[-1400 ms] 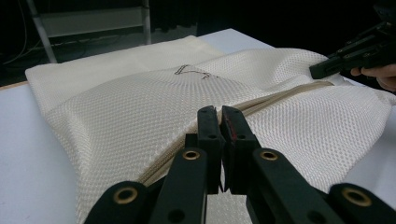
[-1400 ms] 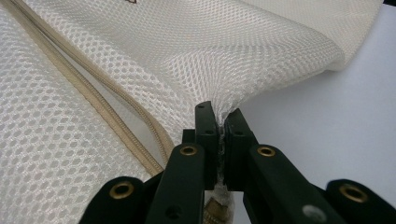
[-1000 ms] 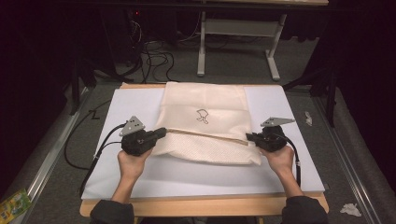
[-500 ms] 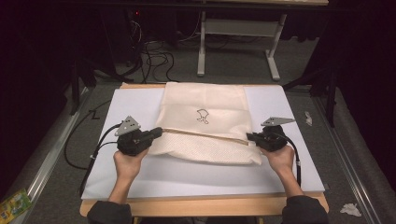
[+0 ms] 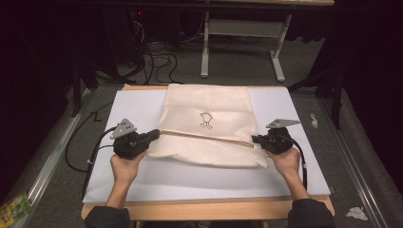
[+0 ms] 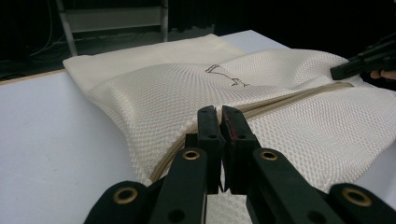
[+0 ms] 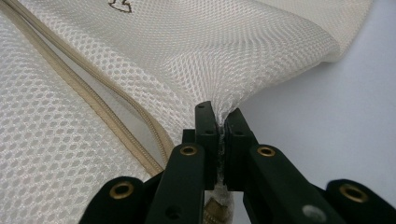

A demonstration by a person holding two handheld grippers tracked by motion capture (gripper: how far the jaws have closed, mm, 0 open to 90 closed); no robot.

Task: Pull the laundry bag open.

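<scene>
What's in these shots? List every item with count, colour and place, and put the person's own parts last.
mesh bag: one, cream, on the middle of the board, small dark emblem on top, tan zipper running across it.
board: one, white, covering the tabletop.
table: one, wooden edge showing along the near side.
desk frame: one, pale grey, on the floor beyond the table.
packet: one, yellow-green, on the floor at lower left.
crumpled scraps: two, white, on the floor at right.
left gripper: one, black, jaws closed at the bag's left edge.
right gripper: one, black, clamped on the bag's right edge.
hands: two, holding the grippers.
</scene>
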